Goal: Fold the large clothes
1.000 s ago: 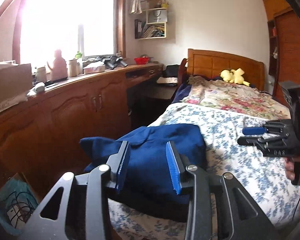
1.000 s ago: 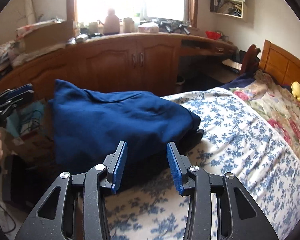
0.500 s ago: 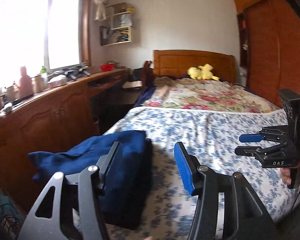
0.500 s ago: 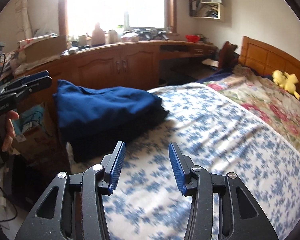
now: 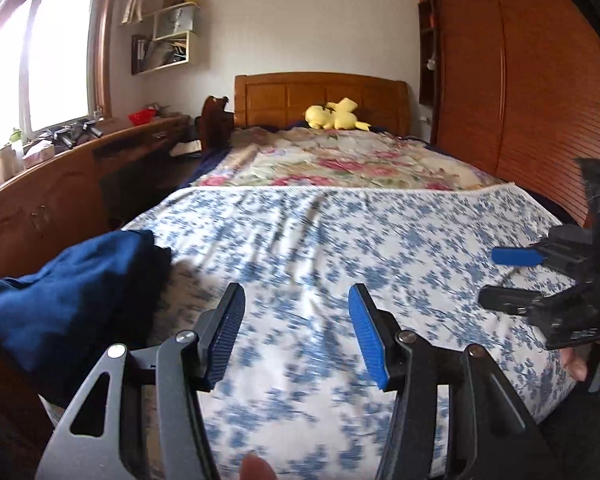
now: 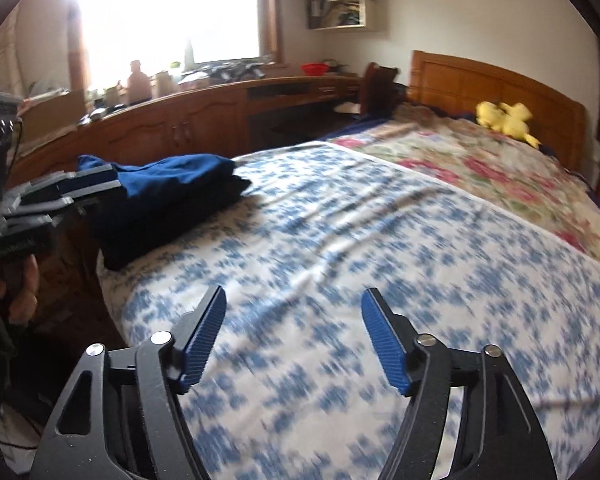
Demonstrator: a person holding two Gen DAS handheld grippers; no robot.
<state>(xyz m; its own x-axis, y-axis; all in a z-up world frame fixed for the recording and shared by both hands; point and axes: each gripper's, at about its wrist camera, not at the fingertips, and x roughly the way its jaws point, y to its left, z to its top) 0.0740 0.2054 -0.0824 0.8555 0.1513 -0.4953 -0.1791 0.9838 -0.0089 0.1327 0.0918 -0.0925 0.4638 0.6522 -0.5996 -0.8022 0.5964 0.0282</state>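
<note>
A folded dark-blue garment (image 5: 72, 288) (image 6: 168, 188) lies on top of a black folded one at the bed's near left corner. My left gripper (image 5: 296, 300) hovers open over the blue-flowered sheet (image 5: 340, 240), to the right of the pile, with nothing between its fingers. My right gripper (image 6: 292, 304) hangs over the same sheet (image 6: 360, 248), its jaws opening wide and empty. Each gripper shows in the other's view: the right gripper (image 5: 516, 280) at the right edge, the left gripper (image 6: 72, 192) at the left, in front of the pile.
A flowered quilt (image 5: 340, 160) and a yellow plush toy (image 5: 334, 117) lie toward the wooden headboard (image 5: 320, 96). Wooden cabinets (image 6: 188, 128) with clutter run under the window on the left. A tall wooden wardrobe (image 5: 520, 92) stands to the right of the bed.
Both grippers have swung right, away from the folded blue pile, and now hang over bare sheet. The right gripper's jaws have spread wider; the left opened a little earlier.
</note>
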